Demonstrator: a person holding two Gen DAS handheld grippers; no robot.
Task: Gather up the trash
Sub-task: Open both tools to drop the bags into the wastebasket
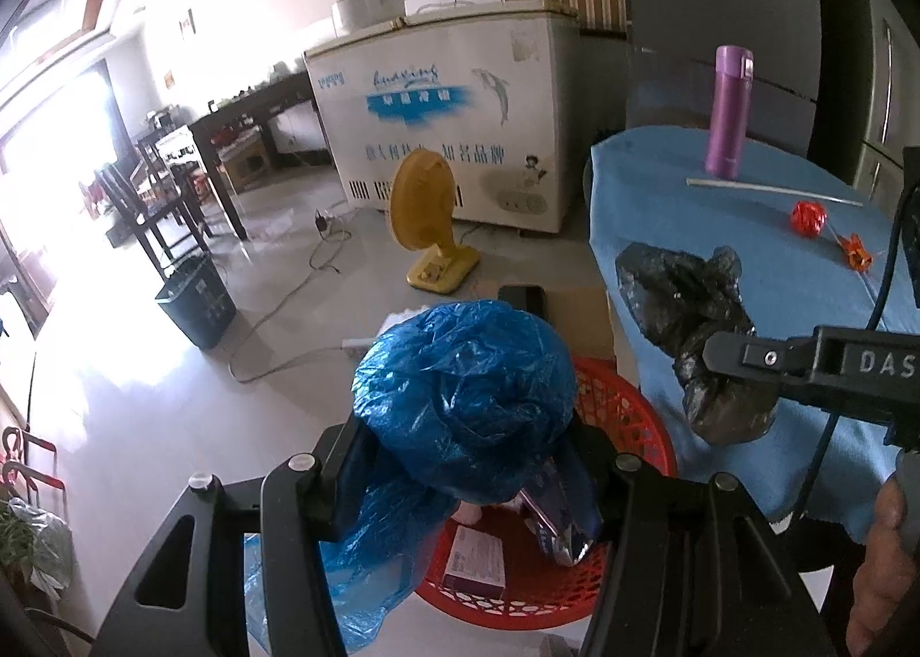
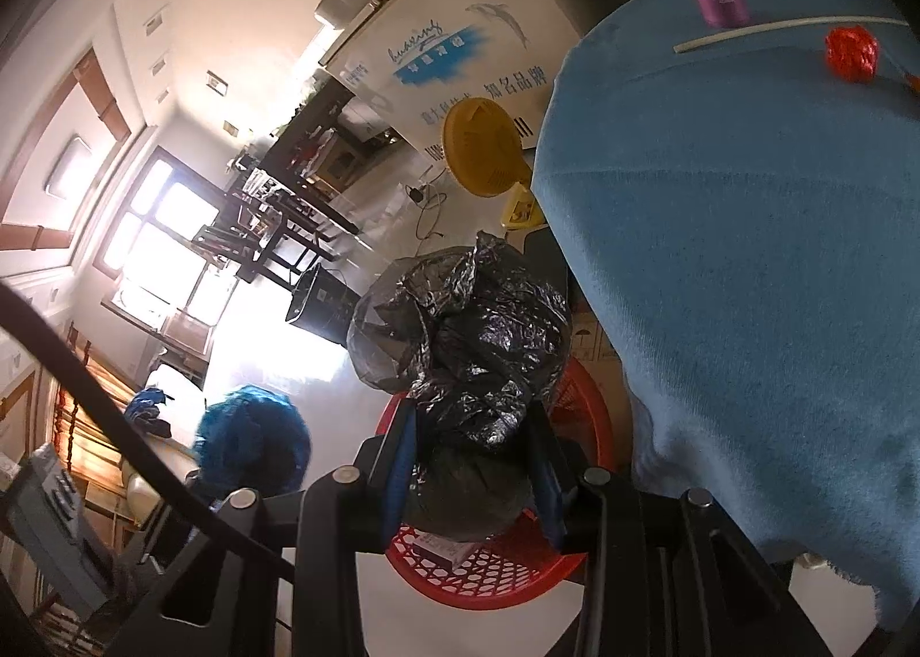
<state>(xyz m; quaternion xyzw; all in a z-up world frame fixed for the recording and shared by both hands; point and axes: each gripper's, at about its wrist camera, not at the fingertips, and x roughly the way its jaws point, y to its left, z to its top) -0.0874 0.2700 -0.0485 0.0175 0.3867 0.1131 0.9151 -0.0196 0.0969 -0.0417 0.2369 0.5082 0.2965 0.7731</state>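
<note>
The chest freezer (image 1: 454,122) far across the room is the largest thing and carries most of the writing: a cursive word that looks like "huaxing" over a blue band, Chinese characters beneath, too soft to read surely.

Nearer, on your right, the table under its blue cloth (image 1: 719,231) still holds trash: a pale straw (image 1: 770,192) and a red wrapper ball (image 1: 808,218), lying beside a purple flask (image 1: 729,110).

The red basket (image 1: 627,415) sits on the floor just beside the table edge, placed, I judge, so you can drop things straight down.

Your left gripper (image 1: 460,461) is clamped on a crumpled blue bag (image 1: 466,369), held above the basket. Your right gripper (image 2: 471,461) is clamped on a black bag (image 2: 460,335), also over the rim; its side reads "DAS", cut off. Both look ready to release.

A small box (image 1: 474,556) already lies inside, its label unreadable.
</note>
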